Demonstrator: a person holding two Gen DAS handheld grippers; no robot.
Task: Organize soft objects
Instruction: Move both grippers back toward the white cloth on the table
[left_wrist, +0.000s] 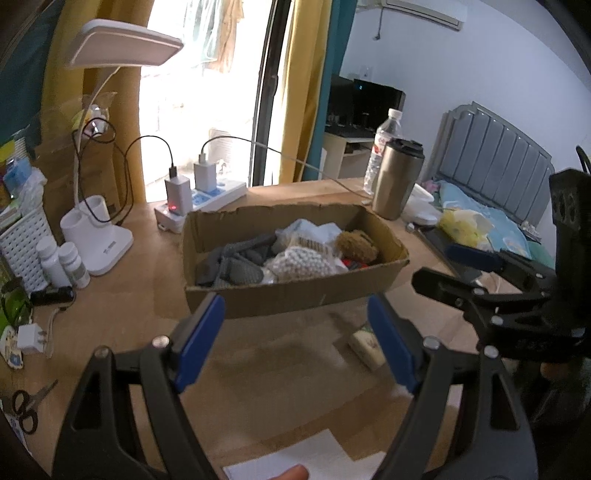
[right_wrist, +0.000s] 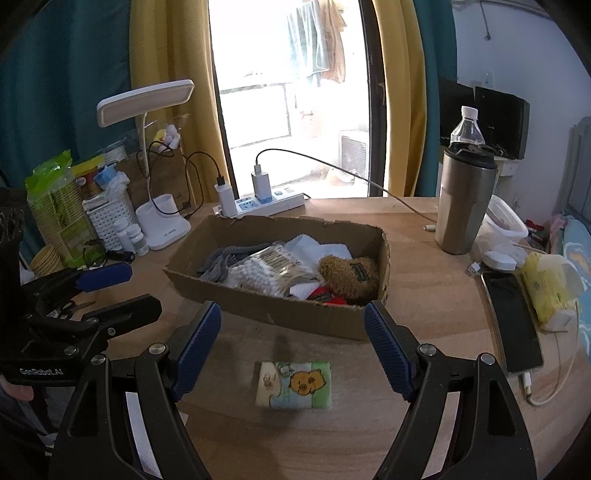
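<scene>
On the left, the left hand-held gripper hangs over the wooden surface with its blue fingers spread apart and nothing between them. From its view the small tissue pack shows only as a blurred sliver beside its right finger — off to that side, not in line.

In the middle stands the cardboard box, already holding a grey cloth, a bag of cotton swabs, white fabric and a brown plush toy.

To the right, the right hand-held gripper is likewise wide open and empty. The tissue pack lies flat on the surface just in front of the box, centred between this gripper's fingers and slightly below them, its long axis running across, finger to finger. The right one looks the nearer and better lined up — probably needing only to drop and close, perhaps after turning to take the shorter side.
</scene>
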